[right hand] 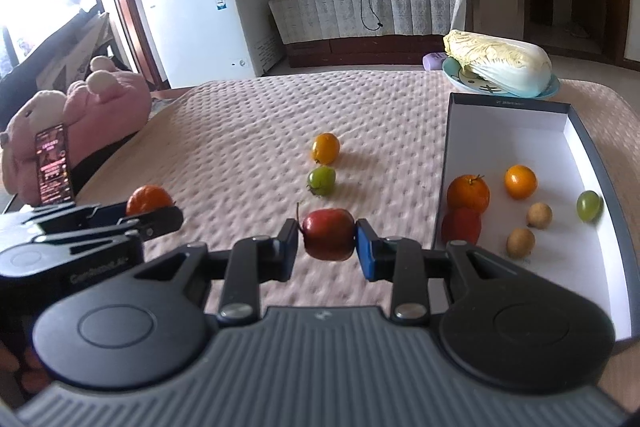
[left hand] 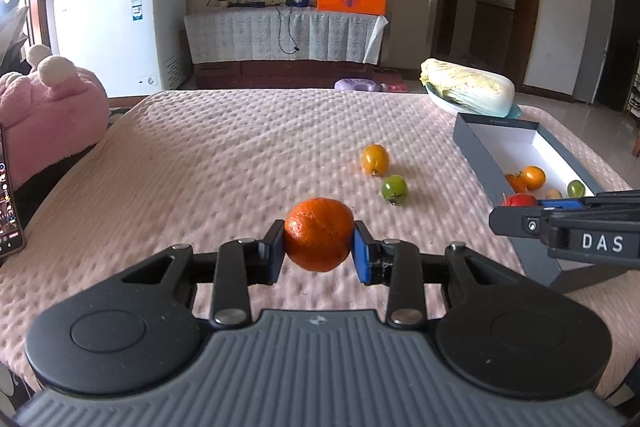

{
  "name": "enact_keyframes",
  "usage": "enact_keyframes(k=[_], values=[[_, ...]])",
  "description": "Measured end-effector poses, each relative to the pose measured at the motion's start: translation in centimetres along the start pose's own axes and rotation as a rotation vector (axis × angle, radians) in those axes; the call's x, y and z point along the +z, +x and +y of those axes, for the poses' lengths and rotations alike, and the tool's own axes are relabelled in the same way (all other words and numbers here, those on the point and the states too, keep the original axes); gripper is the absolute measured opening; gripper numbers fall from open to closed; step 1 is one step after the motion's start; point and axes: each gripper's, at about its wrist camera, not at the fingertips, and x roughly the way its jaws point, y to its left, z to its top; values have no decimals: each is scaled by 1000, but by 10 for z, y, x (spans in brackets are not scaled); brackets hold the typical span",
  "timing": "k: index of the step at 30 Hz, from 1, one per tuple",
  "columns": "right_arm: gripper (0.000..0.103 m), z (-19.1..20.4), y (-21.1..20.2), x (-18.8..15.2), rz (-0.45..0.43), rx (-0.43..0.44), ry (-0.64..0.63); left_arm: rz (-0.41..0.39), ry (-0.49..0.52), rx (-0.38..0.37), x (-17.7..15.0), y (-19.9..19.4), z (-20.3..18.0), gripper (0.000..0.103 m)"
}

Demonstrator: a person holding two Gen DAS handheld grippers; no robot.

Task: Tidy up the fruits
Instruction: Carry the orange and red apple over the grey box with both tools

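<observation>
My left gripper (left hand: 319,247) is shut on an orange tangerine (left hand: 319,234) and holds it above the pink tablecloth. My right gripper (right hand: 328,241) is shut on a small red apple (right hand: 329,234), just left of the grey box (right hand: 576,123). The box holds several fruits: an orange (right hand: 468,193), a red fruit (right hand: 461,225), a yellow-orange fruit (right hand: 520,181), a green grape (right hand: 589,205) and two brown longans (right hand: 520,242). A yellow-orange fruit (right hand: 325,148) and a green fruit (right hand: 321,180) lie on the cloth mid-table. The left gripper also shows in the right wrist view (right hand: 154,209).
A napa cabbage (right hand: 500,67) on a blue plate (right hand: 452,73) stands behind the box. A pink plush toy (right hand: 80,115) and a lit phone (right hand: 54,165) are at the table's left edge. A white freezer (right hand: 208,19) and a TV stand are beyond the table.
</observation>
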Motion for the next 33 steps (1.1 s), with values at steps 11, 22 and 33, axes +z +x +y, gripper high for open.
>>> enact_keyframes(k=[11,22,33], values=[[34,-15,-9,0,-17,14,-24,25,-21,25,1,18,10,40],[34,-23,-19,-2,-25,28,-19,14,1,-20,3,22,-7,40],[34,-40,-30,2,-50,30,21,15,28,-59,4,28,-27,40]])
